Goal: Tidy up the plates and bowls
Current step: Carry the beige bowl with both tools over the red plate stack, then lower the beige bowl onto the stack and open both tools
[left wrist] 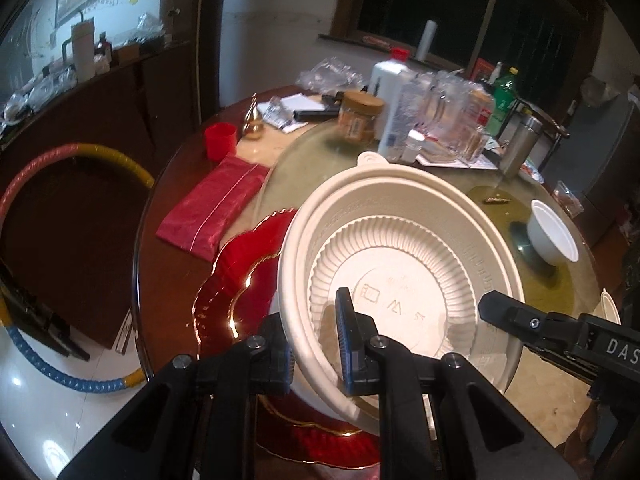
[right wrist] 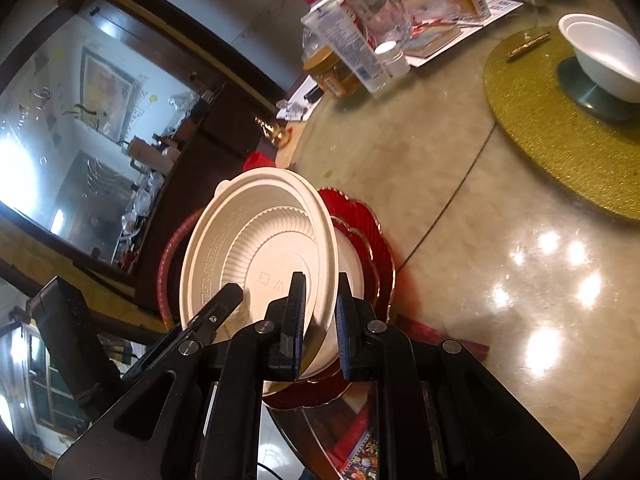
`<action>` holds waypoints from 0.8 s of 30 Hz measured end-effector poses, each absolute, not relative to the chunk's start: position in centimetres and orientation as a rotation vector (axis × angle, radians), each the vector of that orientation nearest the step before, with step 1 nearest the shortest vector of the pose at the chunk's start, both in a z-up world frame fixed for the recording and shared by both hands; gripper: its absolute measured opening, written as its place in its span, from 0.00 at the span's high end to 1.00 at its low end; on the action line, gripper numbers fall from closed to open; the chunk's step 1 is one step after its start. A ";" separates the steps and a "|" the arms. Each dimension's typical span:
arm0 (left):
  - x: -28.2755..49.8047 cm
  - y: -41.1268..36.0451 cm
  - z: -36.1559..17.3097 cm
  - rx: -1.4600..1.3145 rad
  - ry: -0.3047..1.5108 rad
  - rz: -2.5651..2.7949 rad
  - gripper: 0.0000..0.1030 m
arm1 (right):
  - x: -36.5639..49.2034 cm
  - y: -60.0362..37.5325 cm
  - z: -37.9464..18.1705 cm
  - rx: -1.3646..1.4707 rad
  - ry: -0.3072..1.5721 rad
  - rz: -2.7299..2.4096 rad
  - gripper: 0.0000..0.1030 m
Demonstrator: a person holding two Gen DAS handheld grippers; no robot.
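The left gripper [left wrist: 316, 344] pinches the near rim of the cream bowl [left wrist: 400, 280], one pad inside the wall and one outside. The right gripper [right wrist: 320, 320] clamps the same rim further round, its jaws closed on it likewise. So both hold the bowl at once, tilted up on edge with its ribbed inside facing the cameras. Just beneath sits another cream bowl [right wrist: 352, 264] resting on the red scalloped plate [left wrist: 236, 276] at the table's near edge. The held bowl lies directly above that stack, so nesting it looks like a matter of levelling and lowering. Well beyond, a small white bowl [left wrist: 552, 236] stands on the gold mat [right wrist: 560, 120]
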State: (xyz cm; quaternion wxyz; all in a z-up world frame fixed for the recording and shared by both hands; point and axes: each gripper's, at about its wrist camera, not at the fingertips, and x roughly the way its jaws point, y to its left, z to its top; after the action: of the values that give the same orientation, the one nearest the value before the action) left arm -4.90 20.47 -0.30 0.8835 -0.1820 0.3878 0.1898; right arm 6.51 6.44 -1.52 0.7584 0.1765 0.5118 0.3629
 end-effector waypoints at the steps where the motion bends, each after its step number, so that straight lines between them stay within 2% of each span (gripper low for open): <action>1: -4.9 20.6 -0.5 -0.381 0.814 0.397 0.84 | 6.6 6.8 -1.8 0.379 1.124 0.789 0.86; 24: -5.4 21.6 -1.9 -0.387 0.853 0.420 0.84 | 6.7 8.4 -3.3 0.346 1.170 0.785 0.86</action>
State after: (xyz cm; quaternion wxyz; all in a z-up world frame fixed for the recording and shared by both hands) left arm -5.37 21.61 -1.87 0.8710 -0.1853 0.4080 0.2011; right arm 6.73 8.43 -3.27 0.7483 0.1581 0.5351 0.3588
